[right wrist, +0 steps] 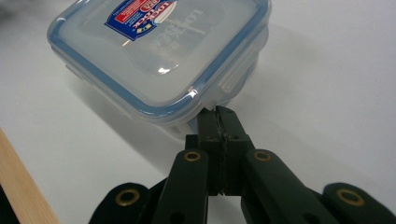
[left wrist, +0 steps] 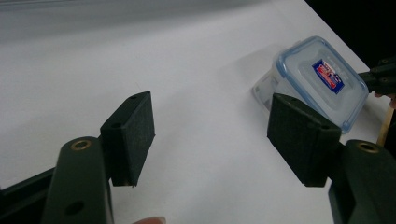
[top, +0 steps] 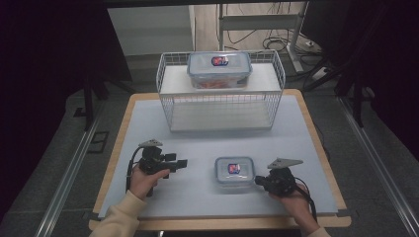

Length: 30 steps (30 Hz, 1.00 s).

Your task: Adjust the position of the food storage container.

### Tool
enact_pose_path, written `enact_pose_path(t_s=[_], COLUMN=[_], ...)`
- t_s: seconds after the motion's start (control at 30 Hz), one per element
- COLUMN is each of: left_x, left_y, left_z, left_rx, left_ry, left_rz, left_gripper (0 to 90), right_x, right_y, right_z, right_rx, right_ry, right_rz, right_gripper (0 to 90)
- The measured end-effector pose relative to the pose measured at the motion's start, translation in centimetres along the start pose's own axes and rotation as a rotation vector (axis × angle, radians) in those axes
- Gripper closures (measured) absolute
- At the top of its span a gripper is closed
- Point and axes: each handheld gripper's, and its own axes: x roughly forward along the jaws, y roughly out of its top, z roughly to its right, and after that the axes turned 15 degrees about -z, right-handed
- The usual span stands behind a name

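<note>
Pale grey surface (top: 207,148): it carried everything I worked with, and a wooden edge framed it.
Left gripper (top: 182,163): I held it at the left of the surface, pointing across toward the small box; its fingers (left wrist: 133,130) stood wide apart with nothing between them, just bare surface.
Small box (top: 234,173): a clear plastic container with a blue-rimmed lid and a red and blue sticker sat on the near part of the surface, between my two grippers and closer to the right one.
Right gripper (top: 258,181): I had it low at the box's right side; its fingers (right wrist: 219,128) were pressed together, their tips right at the box's corner under the lid rim. Whether they pinched a latch there I could not tell.
Wire basket (top: 221,94): it stood at the far side of the surface, well apart from both hands.
Large box (top: 219,69): a bigger lidded container of the same kind rested on top of the basket.
</note>
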Motion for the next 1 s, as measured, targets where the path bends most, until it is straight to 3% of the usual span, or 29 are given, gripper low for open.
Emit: enact_pose_path(t_s=[0.2,0.53,0.83,1.0], left_x=[0.0,0.1,0.0,0.1], left_y=[0.0,0.0,0.0,0.0], left_z=[0.0,-0.1,0.2,0.5], left_rx=[-0.001,-0.004,-0.002,-0.024], left_ry=[0.002,0.004,0.004,0.018], left_rz=[0.001,-0.001,0.002,0.001], left_gripper=[31.6,31.6,31.6,30.5], right_x=[1.7,2.9,1.1,0.1], right_y=[1.9,3.4,2.8,2.5], right_z=[-0.7,-1.4,-0.3,0.6], right_rx=[-0.009,-0.035,0.003,0.018], right_ry=[0.022,0.022,0.044,0.076], right_rz=[-0.004,-0.003,0.052,0.089], right_gripper=[89.0,88.9,88.7,85.8])
